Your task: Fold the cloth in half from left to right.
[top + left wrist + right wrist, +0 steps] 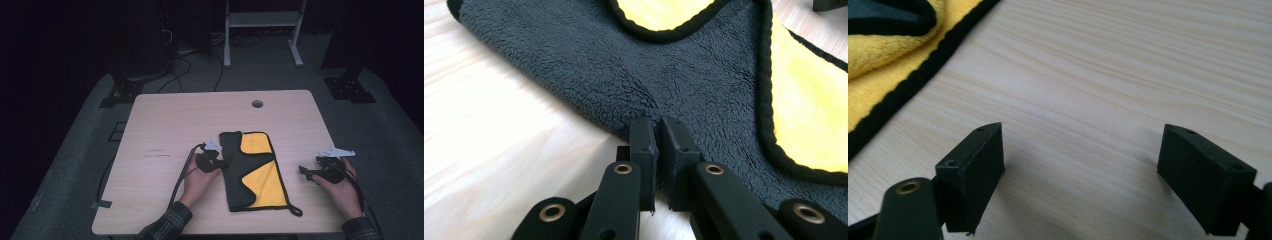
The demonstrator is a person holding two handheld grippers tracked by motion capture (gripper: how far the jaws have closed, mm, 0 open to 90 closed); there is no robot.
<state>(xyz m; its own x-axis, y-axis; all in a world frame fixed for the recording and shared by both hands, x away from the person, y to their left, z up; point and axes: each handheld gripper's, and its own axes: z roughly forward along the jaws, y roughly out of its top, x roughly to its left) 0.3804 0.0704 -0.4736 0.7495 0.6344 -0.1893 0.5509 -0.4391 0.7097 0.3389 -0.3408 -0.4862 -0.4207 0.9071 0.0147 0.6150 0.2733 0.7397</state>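
The pale wooden table (165, 125) carries a folded towel (252, 172), dark grey on one face and yellow on the other, lying lengthwise near the person's edge between the two hands. The left gripper (658, 131) is clamped on the towel's grey folded edge, its jaws nearly together with a pinch of fleece between them. The right gripper (1080, 165) rests on bare wood, well right of the cloth, jaws wide apart and holding nothing. To fold or open it cleanly, the left should probably lift low and slowly, keeping both layers pinched, while the right comes in to pin the black-trimmed border (908, 85).
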